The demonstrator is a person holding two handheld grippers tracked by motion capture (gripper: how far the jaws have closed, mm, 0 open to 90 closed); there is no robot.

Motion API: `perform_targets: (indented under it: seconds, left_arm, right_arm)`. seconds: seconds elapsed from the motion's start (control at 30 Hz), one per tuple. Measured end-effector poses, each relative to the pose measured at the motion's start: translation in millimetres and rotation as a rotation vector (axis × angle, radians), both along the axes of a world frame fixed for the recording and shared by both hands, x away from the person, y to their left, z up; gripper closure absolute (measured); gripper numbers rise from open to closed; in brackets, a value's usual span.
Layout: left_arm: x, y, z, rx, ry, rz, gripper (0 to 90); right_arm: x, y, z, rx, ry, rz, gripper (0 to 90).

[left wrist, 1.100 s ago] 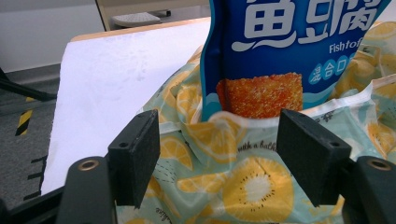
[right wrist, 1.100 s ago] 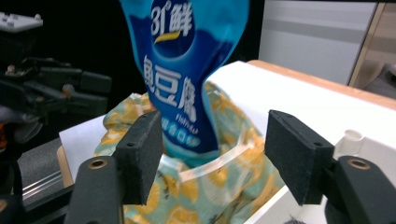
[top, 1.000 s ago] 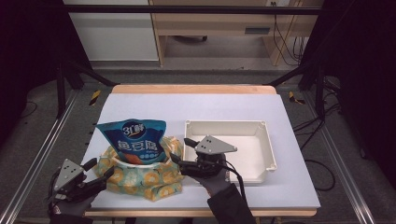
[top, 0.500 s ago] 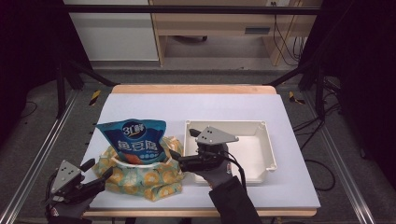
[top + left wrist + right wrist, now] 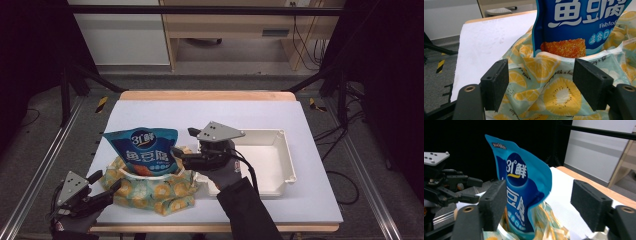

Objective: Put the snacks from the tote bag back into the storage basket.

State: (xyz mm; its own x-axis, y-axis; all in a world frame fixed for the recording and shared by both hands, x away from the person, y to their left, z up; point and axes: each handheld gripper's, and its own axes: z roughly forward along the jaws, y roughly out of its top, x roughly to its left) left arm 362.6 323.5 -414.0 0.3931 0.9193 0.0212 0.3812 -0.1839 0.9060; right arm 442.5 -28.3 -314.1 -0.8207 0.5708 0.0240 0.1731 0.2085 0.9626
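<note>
Pouch [image 5: 144,152], blue with a picture of fried tofu, stands upright with its lower part inside a lemon-print cloth bag [image 5: 150,187] on the near left of the white surface [image 5: 165,112]. Its top rises well above the bag's rim.

Left hand-held gripper [image 5: 107,188] sits at the near-left corner of the surface, jaws spread apart and gripping nothing. In the left gripper view its jaws frame the bag's [image 5: 549,85] front wall, with the pouch [image 5: 579,22] standing just behind the rim; whether the pads touch the cloth cannot be told.

Right hand-held gripper [image 5: 182,145] points left toward the pouch, jaws spread wide and empty. From the high view its lower jaw lies close to the pouch's right edge and the bag's rim. In the right gripper view the pouch [image 5: 524,190] stands between the jaws, close to the left-hand pad, with the left hand-held gripper [image 5: 477,188] farther off.

A shallow white tray [image 5: 280,150] lies just right of the bag, under the right hand.
</note>
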Motion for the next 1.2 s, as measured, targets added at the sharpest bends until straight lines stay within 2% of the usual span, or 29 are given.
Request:
perform_targets:
  seconds: [0.2, 0.5, 0.67, 0.93, 1.2]
  left_arm:
    - [0.8, 0.9, -1.1, -0.003, 0.002, 0.000, 29.1]
    - [1.2, 1.7, -3.4, -0.002, -0.002, -0.004, 29.0]
    - [1.0, 1.9, -3.5, -0.001, -0.005, -0.005, 29.0]
    - [0.5, 2.3, -2.9, 0.007, -0.014, 0.007, 25.7]
    - [2.1, -0.7, -4.5, 0.026, 0.002, -0.001, 24.4]
  right_arm:
    - [8.4, 12.8, -3.8, -0.006, 0.010, -0.002, 37.9]
    - [22.1, 29.2, -16.3, -0.028, 0.029, -0.017, 41.2]
    - [30.0, 34.8, -21.4, -0.016, 0.052, -0.009, 43.5]
    - [33.4, 47.6, -30.7, -0.024, 0.063, 0.001, 49.6]
    - [37.2, 59.2, -39.2, -0.022, 0.065, 0.007, 55.7]
